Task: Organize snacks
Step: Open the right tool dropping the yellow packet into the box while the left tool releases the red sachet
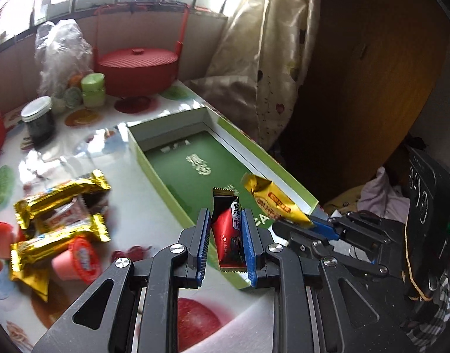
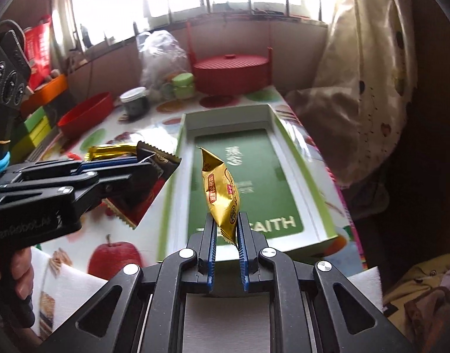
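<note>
My left gripper (image 1: pixel 225 220) is shut on a red and black snack packet (image 1: pixel 228 235), held upright above the near end of the open green box (image 1: pixel 177 170). My right gripper (image 2: pixel 226 223) is shut on a gold snack packet (image 2: pixel 222 197), held above the near end of the same box (image 2: pixel 254 176). The right gripper with its gold packet (image 1: pixel 272 203) shows at the right of the left wrist view. The left gripper with the red packet (image 2: pixel 145 188) shows at the left of the right wrist view. A pile of gold-wrapped bars (image 1: pixel 60 206) and pink jelly cups (image 1: pixel 78 259) lies on the table, left of the box.
A red lidded basket (image 1: pixel 136 67), a dark jar (image 1: pixel 38 123), green cups (image 1: pixel 92 88) and a plastic bag (image 1: pixel 60 56) stand at the table's back. A red bowl (image 2: pixel 86 114) sits left. A curtain (image 1: pixel 269 58) hangs right of the table. The fruit-print tablecloth (image 1: pixel 154 264) covers the table.
</note>
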Available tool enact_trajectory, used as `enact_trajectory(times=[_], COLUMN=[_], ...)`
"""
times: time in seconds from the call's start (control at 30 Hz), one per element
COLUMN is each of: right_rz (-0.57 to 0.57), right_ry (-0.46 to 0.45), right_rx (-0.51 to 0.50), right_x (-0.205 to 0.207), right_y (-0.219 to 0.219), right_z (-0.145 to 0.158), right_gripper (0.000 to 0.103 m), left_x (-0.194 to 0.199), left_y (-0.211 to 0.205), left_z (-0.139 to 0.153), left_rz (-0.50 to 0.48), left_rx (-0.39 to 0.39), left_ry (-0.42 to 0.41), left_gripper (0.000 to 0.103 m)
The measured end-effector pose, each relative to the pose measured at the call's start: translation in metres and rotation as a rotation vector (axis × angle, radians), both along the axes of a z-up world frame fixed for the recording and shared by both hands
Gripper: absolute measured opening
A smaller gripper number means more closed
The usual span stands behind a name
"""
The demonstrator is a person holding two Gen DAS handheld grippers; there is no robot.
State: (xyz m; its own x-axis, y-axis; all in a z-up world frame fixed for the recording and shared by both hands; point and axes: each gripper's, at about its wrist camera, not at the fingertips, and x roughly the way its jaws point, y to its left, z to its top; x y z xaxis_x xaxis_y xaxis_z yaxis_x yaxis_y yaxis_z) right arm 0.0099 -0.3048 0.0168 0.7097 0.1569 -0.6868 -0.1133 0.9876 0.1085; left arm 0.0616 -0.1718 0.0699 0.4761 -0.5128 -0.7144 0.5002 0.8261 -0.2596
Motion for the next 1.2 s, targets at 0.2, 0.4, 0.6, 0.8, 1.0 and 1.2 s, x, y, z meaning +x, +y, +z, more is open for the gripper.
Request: enact_trajectory(times=[0.2,0.4,0.6,0.8,1.0,1.2], right_rz=[-0.033,-0.045,-0.054,-0.054,-0.062,-0.079], right_ry=[0.021,0.022,0.028,0.045,0.05,0.05], right_rx=[-0.001,-0.01,-0.026,-0.032,-0.029,-0.028], right_x=[0.007,0.008,0.012,0.015,0.018,0.018], right_y=[-0.014,-0.019,-0.022,-0.024,-0.023,-0.024], right_z=[-0.008,-0.009,-0.01,-0.012,-0.012,-0.011], right_gripper=[0.013,0.013,0.013,0.014,0.021,0.029], left_x=[0.003,0.004,0.008,0.011,0.015,0.015], left_y=[-0.018,-0.025,-0.029,-0.033,-0.033,-0.033], left_z=[-0.012,-0.019,-0.025,-0.031,-0.038,-0.039], left_rz=[-0.029,-0.038,-0.036,-0.032,-0.021,-0.025], left_rx=[0.02,0.031,0.044,0.06,0.071,0.063], left_ry=[0.024,0.037,0.053,0.075,0.102,0.11], left_gripper=[0.022,0.022,0.022,0.022,0.023,0.023])
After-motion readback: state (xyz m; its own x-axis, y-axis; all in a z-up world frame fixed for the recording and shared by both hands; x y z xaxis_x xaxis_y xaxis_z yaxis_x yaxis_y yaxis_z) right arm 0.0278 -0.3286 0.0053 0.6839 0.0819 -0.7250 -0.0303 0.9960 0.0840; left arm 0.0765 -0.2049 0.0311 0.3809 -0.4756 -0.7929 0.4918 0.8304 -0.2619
